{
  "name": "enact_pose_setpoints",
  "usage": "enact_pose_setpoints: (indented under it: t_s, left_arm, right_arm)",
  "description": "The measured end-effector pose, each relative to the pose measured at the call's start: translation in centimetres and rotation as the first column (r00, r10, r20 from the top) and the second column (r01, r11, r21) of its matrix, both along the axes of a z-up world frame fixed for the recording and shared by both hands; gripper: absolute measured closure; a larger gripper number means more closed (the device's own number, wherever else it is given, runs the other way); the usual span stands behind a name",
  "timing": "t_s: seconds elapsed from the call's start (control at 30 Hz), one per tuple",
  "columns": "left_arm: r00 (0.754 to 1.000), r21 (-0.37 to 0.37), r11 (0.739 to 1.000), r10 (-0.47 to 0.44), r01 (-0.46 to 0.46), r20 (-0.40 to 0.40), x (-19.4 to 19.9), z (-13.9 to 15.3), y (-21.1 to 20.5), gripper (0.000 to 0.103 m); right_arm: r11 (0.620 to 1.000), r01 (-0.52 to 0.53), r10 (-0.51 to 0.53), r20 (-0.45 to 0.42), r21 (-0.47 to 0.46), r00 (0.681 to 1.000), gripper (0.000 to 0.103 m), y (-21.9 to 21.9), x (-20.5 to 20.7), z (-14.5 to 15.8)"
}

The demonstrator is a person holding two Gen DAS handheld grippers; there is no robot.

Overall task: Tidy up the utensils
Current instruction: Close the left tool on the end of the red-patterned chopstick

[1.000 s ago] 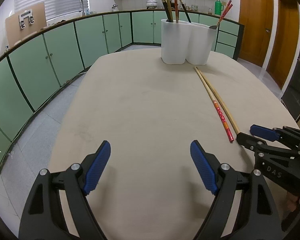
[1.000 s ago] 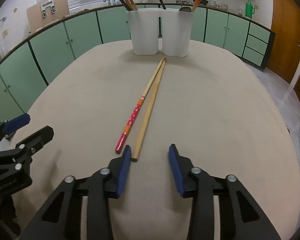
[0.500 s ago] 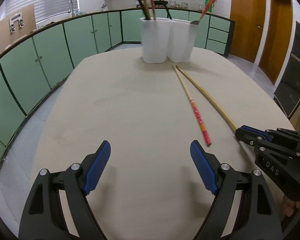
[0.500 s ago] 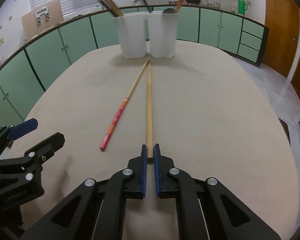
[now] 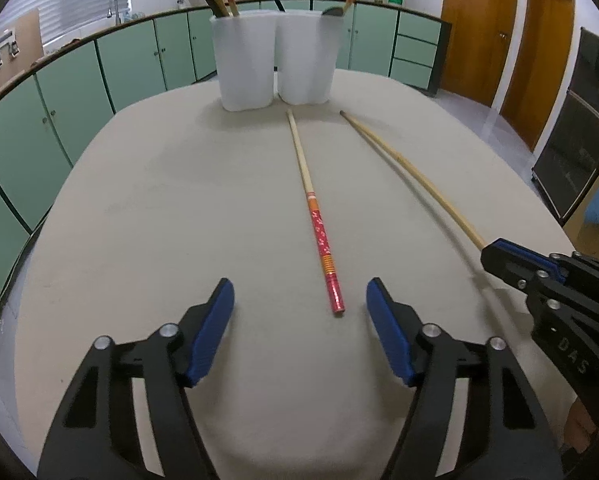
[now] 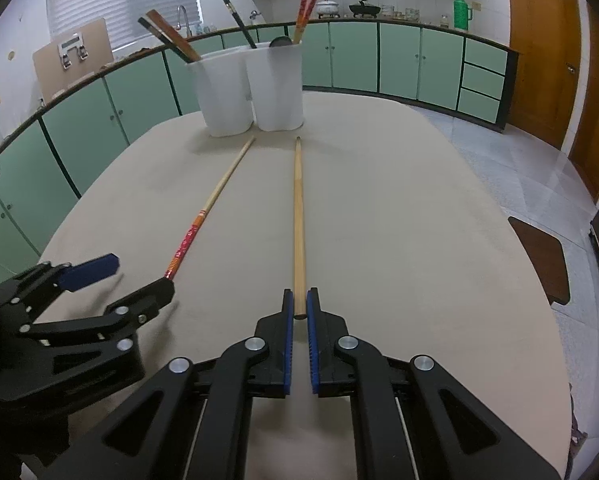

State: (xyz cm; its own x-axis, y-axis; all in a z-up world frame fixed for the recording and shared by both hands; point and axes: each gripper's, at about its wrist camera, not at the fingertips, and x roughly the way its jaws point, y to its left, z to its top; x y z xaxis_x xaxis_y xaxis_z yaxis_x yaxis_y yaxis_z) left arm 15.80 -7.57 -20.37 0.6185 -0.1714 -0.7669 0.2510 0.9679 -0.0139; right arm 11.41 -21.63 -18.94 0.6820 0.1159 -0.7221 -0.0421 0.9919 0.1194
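Note:
A plain wooden chopstick (image 6: pixel 298 216) lies along the table, and my right gripper (image 6: pixel 298 310) is shut on its near end; it also shows in the left wrist view (image 5: pixel 411 172). A red-patterned chopstick (image 5: pixel 319 232) lies beside it, its near end between the fingers of my open left gripper (image 5: pixel 299 312), not touched. In the right wrist view the red chopstick (image 6: pixel 203 216) runs to the left gripper (image 6: pixel 117 276). A white two-cup holder (image 5: pixel 273 64) with several chopsticks and a spoon stands at the far end of the table; it also shows in the right wrist view (image 6: pixel 251 88).
The beige oval table (image 5: pixel 159 208) fills both views. Green cabinets (image 5: pixel 79 80) curve around behind it. Wooden doors (image 5: pixel 479 28) stand at the right. A dark chair seat (image 6: pixel 539 256) sits beside the table's right edge.
My right gripper closed on the plain chopstick's near end and swung it apart from the red one. My left gripper moved right, up to the red chopstick's end.

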Motion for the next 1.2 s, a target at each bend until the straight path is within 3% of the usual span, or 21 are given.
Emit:
enact_pose_setpoints:
  t_s: [0.23,0.3,0.37,0.47,0.87,1.2]
  left_arm:
    - [1.000,0.019,1.000,0.013,-0.012,-0.021,0.7,-0.3,-0.8,0.059]
    - [1.000,0.022,1.000,0.006,-0.005,-0.020,0.8,-0.3,-1.2,0.068]
    - [1.000,0.027,1.000,0.002,-0.001,-0.017,0.8,-0.2,-1.5,0.085]
    - [1.000,0.036,0.999,0.002,-0.001,-0.015,0.9,-0.2,-1.9,0.097]
    - [1.000,0.011,1.000,0.016,-0.016,-0.001,0.4,0.7,-1.5,0.098]
    - [0.995,-0.014,1.000,0.022,-0.021,0.101,-1.1,5.1,-0.6,0.098]
  right_arm:
    - [1.000,0.008,-0.008,-0.001,0.022,1.000,0.096,-1.0,0.1,-0.3]
    - [1.000,0.013,-0.013,-0.003,0.028,1.000,0.096,-1.3,0.1,-0.4]
    - [0.999,0.015,-0.015,-0.004,0.033,1.000,0.096,-1.5,0.1,-0.4]
    - [0.999,0.016,-0.016,-0.004,0.037,1.000,0.096,-1.7,0.1,-0.5]
    - [1.000,0.013,-0.014,0.022,0.013,1.000,0.096,-1.4,-0.2,0.2]
    - [1.000,0.015,-0.015,0.080,0.001,0.997,0.096,-1.6,-0.6,2.5]
